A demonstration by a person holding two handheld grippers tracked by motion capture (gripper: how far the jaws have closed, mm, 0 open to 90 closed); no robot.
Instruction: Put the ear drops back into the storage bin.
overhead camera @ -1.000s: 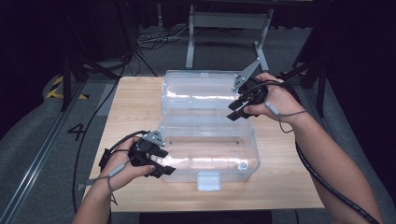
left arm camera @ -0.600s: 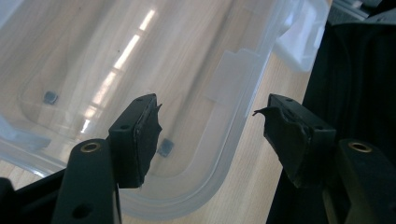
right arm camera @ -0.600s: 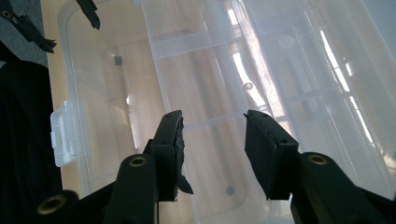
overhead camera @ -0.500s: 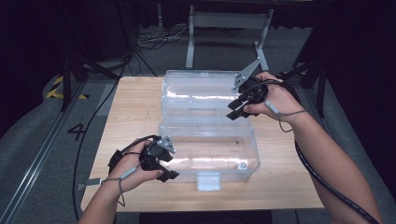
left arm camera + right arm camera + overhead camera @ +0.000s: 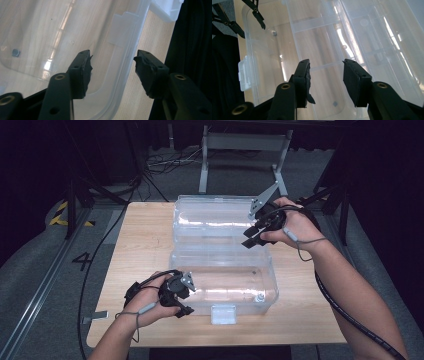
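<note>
A clear plastic box (image 5: pixel 225 280) lies open mid-table, its lid (image 5: pixel 215 220) laid back on the far side. My left gripper (image 5: pixel 182 302) is at the box's near left corner. In the left gripper view it (image 5: pixel 112 56) is open, and the box's rim (image 5: pixel 125 75) runs through the gap between its jaws without touching them. My right gripper (image 5: pixel 252 237) hovers at the right end of the hinge line. In the right gripper view it (image 5: pixel 326 63) is open with nothing held, above the ribbed lid (image 5: pixel 372 37).
A small metal nut (image 5: pixel 260 297) lies inside the box near its front right corner. A white latch (image 5: pixel 223 314) hangs from the front wall. Bare wooden tabletop (image 5: pixel 145 245) lies left of the box. Cables and a metal stand (image 5: pixel 240 150) sit on the floor beyond the table.
My left gripper has slid right and toward the table's near edge, up to the box's front left corner. The right gripper has barely moved.
</note>
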